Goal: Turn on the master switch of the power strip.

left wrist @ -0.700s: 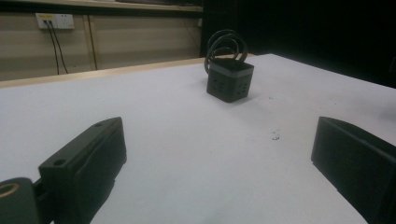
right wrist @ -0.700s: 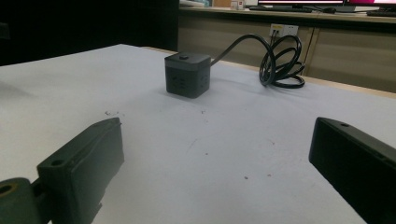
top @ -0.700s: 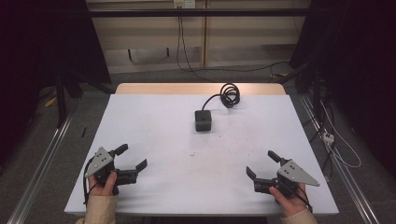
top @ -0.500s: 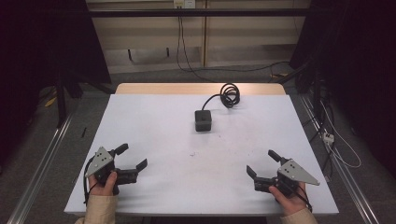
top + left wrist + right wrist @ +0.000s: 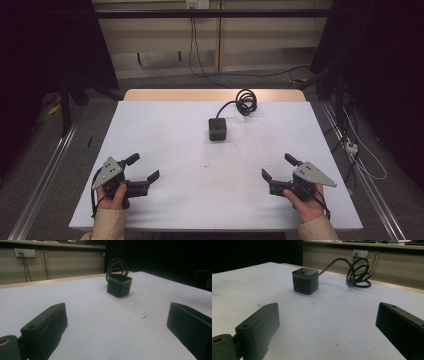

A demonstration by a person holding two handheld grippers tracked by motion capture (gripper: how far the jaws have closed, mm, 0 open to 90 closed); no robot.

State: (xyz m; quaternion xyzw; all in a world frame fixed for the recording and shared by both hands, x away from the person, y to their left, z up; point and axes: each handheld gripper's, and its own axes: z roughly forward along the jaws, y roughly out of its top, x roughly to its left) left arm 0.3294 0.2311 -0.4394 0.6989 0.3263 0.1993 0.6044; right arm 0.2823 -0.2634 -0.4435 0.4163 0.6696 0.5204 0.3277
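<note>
A black cube power strip [image 5: 217,129] stands on the white table [image 5: 165,130], a little beyond its middle; its sockets face both gripper views [image 5: 119,286] [image 5: 305,280]. Its black cable [image 5: 245,101] lies coiled behind it near the far edge [image 5: 358,272]. My left gripper [image 5: 143,168] rests low at the near left, held by a hand, jaws wide apart with nothing between them. My right gripper [image 5: 279,166] sits at the near right, likewise open and empty. Both point toward the cube from well short of it.
The tabletop's far wooden edge [image 5: 215,94] meets a floor with loose cables [image 5: 360,155] at the right. A wall socket with plugs [image 5: 25,252] sits on the back wall. Metal rails [image 5: 45,175] run along both sides of the table.
</note>
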